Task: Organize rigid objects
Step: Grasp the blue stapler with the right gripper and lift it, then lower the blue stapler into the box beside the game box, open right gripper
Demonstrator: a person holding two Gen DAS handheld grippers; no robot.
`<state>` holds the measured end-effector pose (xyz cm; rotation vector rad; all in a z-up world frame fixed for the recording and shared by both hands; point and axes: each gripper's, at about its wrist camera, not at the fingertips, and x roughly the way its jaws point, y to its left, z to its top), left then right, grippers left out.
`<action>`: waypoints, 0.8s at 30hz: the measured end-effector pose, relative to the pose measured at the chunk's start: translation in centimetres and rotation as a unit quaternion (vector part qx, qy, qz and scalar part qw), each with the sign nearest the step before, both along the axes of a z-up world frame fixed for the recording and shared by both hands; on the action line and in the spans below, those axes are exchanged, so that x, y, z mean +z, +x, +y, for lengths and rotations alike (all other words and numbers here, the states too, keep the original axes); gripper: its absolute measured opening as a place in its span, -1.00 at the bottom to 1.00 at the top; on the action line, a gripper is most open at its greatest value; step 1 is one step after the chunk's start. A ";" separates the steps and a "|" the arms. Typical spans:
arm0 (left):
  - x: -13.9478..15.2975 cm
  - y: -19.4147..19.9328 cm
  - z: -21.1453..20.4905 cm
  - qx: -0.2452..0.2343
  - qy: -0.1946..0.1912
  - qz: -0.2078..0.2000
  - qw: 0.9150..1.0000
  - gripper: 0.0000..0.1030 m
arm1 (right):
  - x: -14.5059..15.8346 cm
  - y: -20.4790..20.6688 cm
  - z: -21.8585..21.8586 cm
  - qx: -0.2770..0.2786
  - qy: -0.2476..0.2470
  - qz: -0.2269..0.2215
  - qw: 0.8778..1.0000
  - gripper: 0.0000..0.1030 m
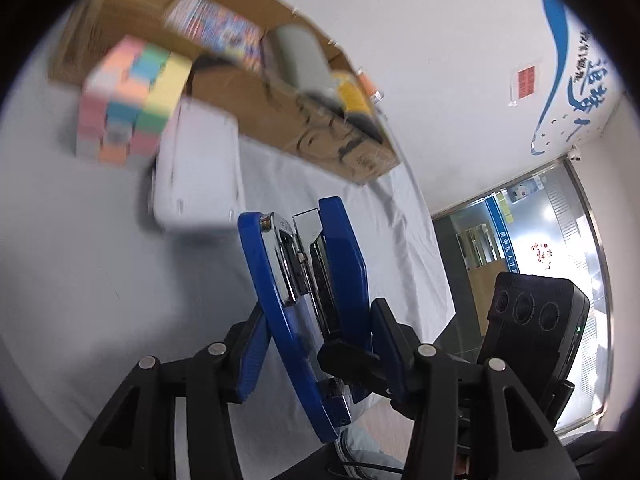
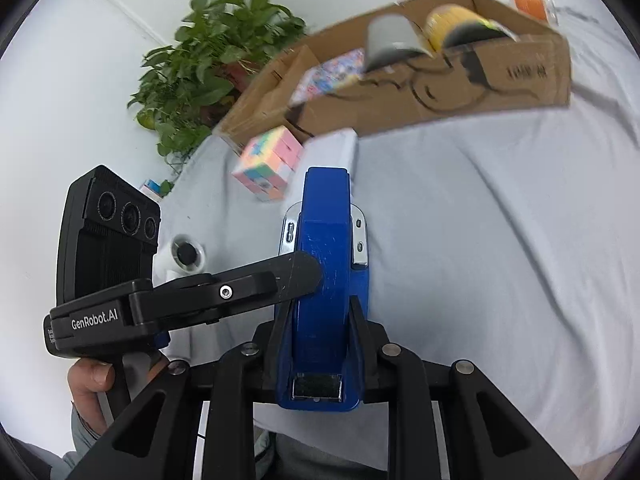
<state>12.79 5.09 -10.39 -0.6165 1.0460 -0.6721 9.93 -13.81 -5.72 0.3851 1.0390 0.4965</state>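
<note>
A blue plastic stapler with chrome metal parts [image 1: 304, 280] is clamped between both the left gripper [image 1: 320, 344] and the right gripper [image 2: 320, 320], at lower centre of each frame. A pastel puzzle cube [image 1: 128, 100] and an open brown cardboard box [image 2: 460, 80] are seen higher up, on the white cloth [image 2: 480, 240].

We read "GenRobot.AI" in white on the black body of the left gripper [image 2: 308, 276]. The wall lettering [image 1: 596, 92] and the cardboard box [image 2: 524, 70] print are too blurred to read.
</note>
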 end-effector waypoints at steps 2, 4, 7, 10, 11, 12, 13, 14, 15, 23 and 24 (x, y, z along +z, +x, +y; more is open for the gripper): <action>2.6 0.7 0.6 0.004 0.014 -0.030 0.999 -0.06 | 2.1 1.2 0.9 0.005 0.008 -0.024 1.000 -0.56; 5.7 2.2 1.2 0.005 0.037 -0.066 0.997 -0.06 | 4.3 2.9 1.7 0.008 0.013 -0.052 0.999 -0.56; 9.1 5.5 1.9 0.008 0.063 -0.099 0.993 -0.06 | 7.2 6.9 3.0 0.008 0.023 -0.089 0.996 -0.55; 10.8 10.3 2.7 0.000 0.073 -0.106 0.992 -0.06 | 8.7 11.7 4.0 -0.005 0.033 -0.094 0.995 -0.55; 10.9 12.0 3.0 -0.003 0.074 -0.102 0.992 -0.06 | 8.8 13.7 4.1 -0.011 0.041 -0.084 0.996 -0.55; 10.7 13.8 3.2 -0.003 0.075 -0.091 0.993 -0.06 | 8.8 15.3 4.5 -0.014 0.042 -0.076 0.996 -0.55; 10.5 15.1 3.2 -0.004 0.078 -0.085 0.993 -0.06 | 8.4 17.3 4.8 -0.019 0.044 -0.066 0.997 -0.55; 10.0 16.6 3.4 -0.006 0.081 -0.079 0.994 -0.06 | 8.2 18.3 4.8 -0.022 0.046 -0.058 0.997 -0.55; 9.5 17.6 3.5 -0.004 0.079 -0.070 0.994 -0.06 | 7.7 19.7 5.2 -0.026 0.045 -0.049 0.997 -0.55; 4.7 22.8 5.1 0.023 0.085 -0.003 0.996 0.12 | 3.7 24.7 6.9 -0.049 0.026 0.000 0.998 -0.53; 4.7 22.9 5.3 0.027 0.088 -0.004 0.996 0.12 | 3.7 25.1 7.2 -0.049 0.019 -0.001 0.999 -0.54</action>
